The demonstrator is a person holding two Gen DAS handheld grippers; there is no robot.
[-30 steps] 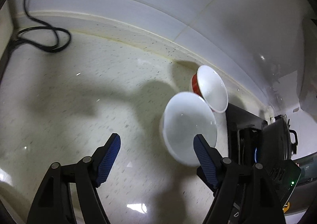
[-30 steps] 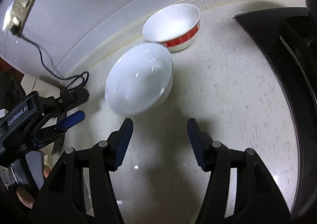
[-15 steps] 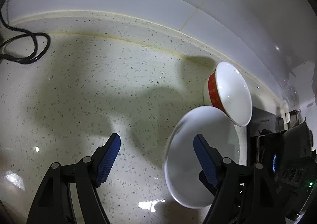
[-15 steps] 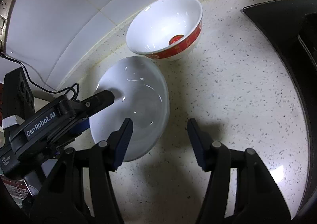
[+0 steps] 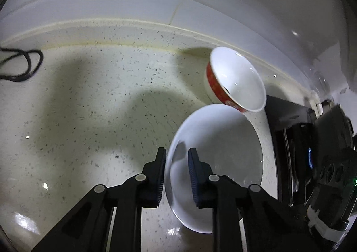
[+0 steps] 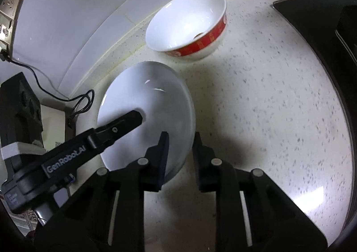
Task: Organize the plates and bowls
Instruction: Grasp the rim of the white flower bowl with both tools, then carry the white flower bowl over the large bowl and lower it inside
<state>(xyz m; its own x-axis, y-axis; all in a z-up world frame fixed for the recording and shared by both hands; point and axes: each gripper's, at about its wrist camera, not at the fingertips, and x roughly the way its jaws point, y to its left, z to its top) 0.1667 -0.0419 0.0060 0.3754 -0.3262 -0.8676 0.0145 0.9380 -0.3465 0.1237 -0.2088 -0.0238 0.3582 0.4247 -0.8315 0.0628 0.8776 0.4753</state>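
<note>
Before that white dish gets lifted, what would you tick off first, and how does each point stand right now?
1. Left gripper on the white dish: ok, its fingers have just closed over the near rim.
2. Right gripper on the same dish: ok, its fingers have just closed over the opposite edge.
3. Dish free of the red-banded bowl: cannot tell, the two sit very close.
4. Red-banded bowl upright on the counter: ok.
5. Dish empty: ok, nothing shows inside.
6. Black cable clear of the dish: ok, it lies far off by the wall.
</note>
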